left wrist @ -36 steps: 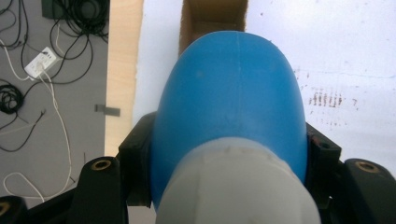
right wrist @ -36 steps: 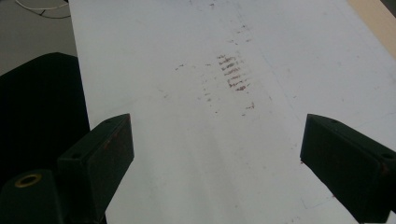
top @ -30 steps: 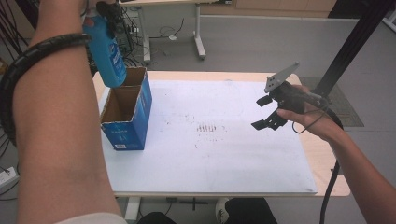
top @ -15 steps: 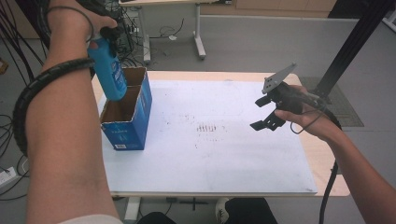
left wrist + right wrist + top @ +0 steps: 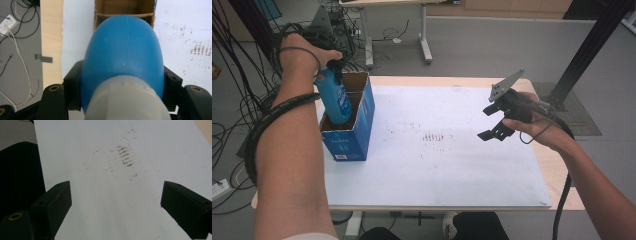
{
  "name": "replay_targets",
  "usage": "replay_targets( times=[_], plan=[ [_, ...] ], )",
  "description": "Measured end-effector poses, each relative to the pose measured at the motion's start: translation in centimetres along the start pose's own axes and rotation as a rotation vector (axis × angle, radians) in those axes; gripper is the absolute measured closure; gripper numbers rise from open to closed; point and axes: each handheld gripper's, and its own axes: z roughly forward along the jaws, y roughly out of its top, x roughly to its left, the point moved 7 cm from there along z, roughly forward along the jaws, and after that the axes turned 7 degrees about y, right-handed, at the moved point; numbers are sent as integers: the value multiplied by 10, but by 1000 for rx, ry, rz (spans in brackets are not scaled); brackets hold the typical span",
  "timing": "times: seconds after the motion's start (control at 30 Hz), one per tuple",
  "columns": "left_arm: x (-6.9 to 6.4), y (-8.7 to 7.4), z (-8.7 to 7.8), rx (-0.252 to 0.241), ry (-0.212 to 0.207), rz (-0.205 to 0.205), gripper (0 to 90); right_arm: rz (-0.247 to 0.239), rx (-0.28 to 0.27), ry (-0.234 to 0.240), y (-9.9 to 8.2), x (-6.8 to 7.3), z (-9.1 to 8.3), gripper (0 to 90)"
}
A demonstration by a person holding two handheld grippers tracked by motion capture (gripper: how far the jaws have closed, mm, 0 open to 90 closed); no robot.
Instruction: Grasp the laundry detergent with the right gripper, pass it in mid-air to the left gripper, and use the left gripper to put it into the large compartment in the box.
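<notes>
A blue bottle [image 5: 335, 98] with a white cap hangs upright, its lower end inside the open blue cardboard box [image 5: 353, 135] at the table's left. My left gripper [image 5: 331, 67] is shut on the bottle near its top, coming from above. In the left gripper view the bottle [image 5: 122, 55] sits between both black jaws, and the box's brown inside [image 5: 120, 8] lies beyond it. My right gripper [image 5: 493, 122] is held above the table's right half, open, with nothing between its fingers. The right gripper view has its jaws wide apart over the white sheet [image 5: 105, 195].
A white sheet [image 5: 437, 160] with brown smudges [image 5: 438, 136] covers most of the wooden table [image 5: 557, 165]. Cables [image 5: 232, 125] lie on the floor at the left. A desk frame [image 5: 424, 35] stands behind the table, and a black post [image 5: 587, 50] rises at the right.
My left gripper has come down with the blue bottle, whose lower end now sits inside the box. The right gripper has kept still.
</notes>
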Motion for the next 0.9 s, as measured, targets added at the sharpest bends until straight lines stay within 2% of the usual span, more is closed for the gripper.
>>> replay_targets(
  times=[0.57, 0.9],
  plan=[
    [-13, -3, 64, -15, 1, 38, 369, -1, 23, 1, 2, 1, 7, 98],
    [-19, -4, 88, -15, -2, 52, 369, 2, 29, 2, 2, 0, 11, 99]
  ],
)
